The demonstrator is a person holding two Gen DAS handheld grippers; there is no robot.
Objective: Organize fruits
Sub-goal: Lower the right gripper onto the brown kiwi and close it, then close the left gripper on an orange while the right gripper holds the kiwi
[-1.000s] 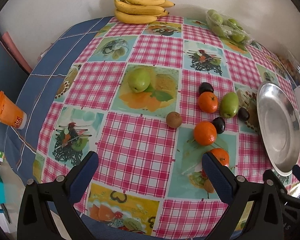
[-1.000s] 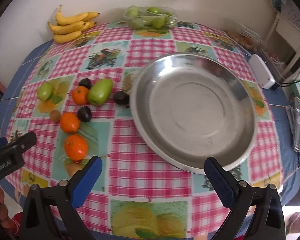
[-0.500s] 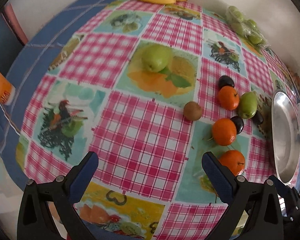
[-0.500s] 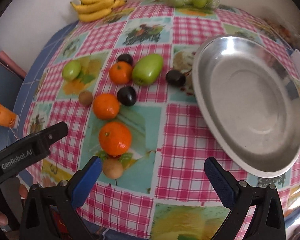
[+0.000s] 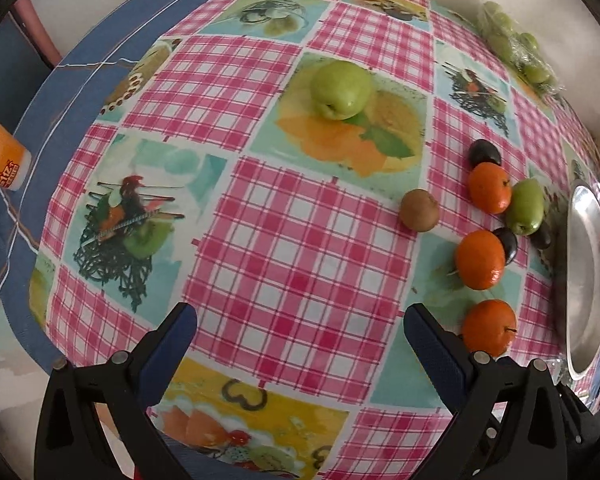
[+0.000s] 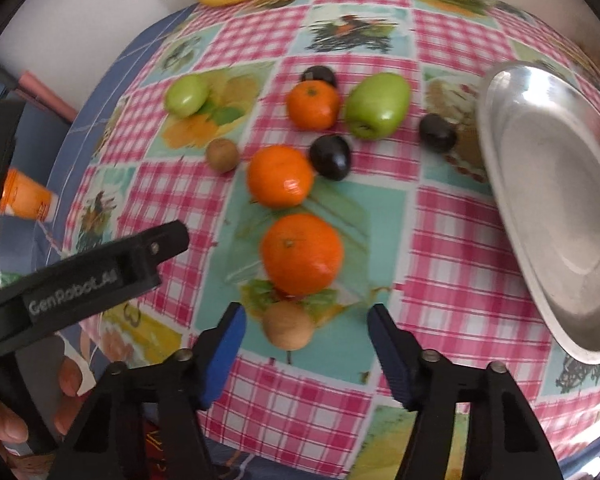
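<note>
Right gripper (image 6: 304,330) has swung off the steel plate (image 6: 560,208) toward the fruit cluster and its jaws have just been closing: now half-narrowed, bracketing the small brown fruit (image 6: 288,330) nearest the table edge, pads not touching it yet, nothing held. Left gripper (image 5: 300,334) sits lower over bare tablecloth (image 5: 291,240), wide open, empty. Looks like first pick is imminent, plate still empty

right claw (image 6: 306,338) narrowed, now over small brown fruit (image 6: 287,330).
</note>
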